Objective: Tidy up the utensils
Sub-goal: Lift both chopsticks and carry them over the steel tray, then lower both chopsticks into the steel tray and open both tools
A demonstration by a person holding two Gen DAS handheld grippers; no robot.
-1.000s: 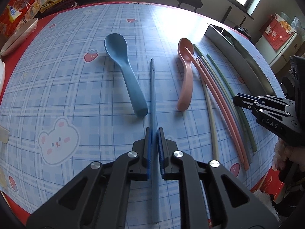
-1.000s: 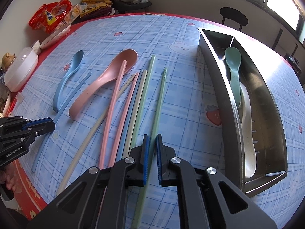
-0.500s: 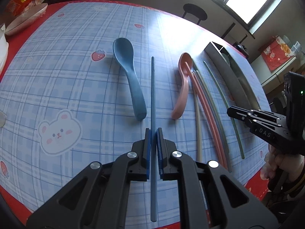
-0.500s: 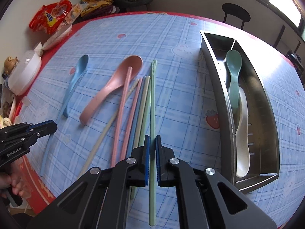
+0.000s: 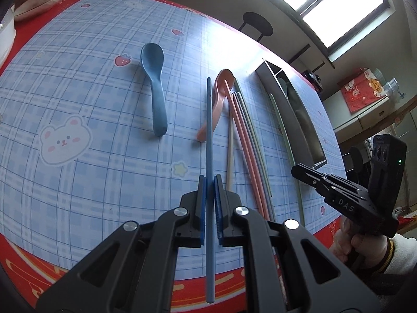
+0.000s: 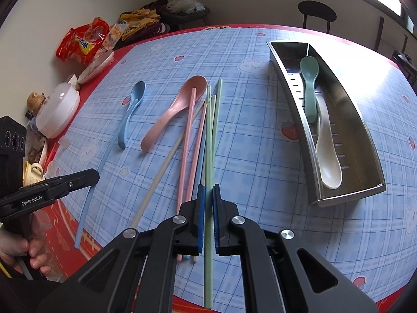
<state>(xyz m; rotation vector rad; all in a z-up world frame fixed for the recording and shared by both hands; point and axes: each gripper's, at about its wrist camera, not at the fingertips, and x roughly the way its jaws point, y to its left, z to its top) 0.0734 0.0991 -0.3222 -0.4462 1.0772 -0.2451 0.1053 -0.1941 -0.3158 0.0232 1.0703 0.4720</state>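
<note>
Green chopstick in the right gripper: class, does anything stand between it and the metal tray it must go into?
Nothing visible does. The green chopstick is clamped in the right gripper, and only bare tablecloth lies between it and the metal tray. The tray already holds two spoons.

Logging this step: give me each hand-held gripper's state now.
Left hand-held gripper: closed on the blue chopstick.
Right hand-held gripper: closed on a green chopstick.

The tray (image 6: 336, 86) looks like brushed, shiny metal, the spoons (image 6: 179, 104) and chopsticks (image 6: 208, 156) like matt plastic, the tablecloth (image 6: 260, 156) smooth.
</note>
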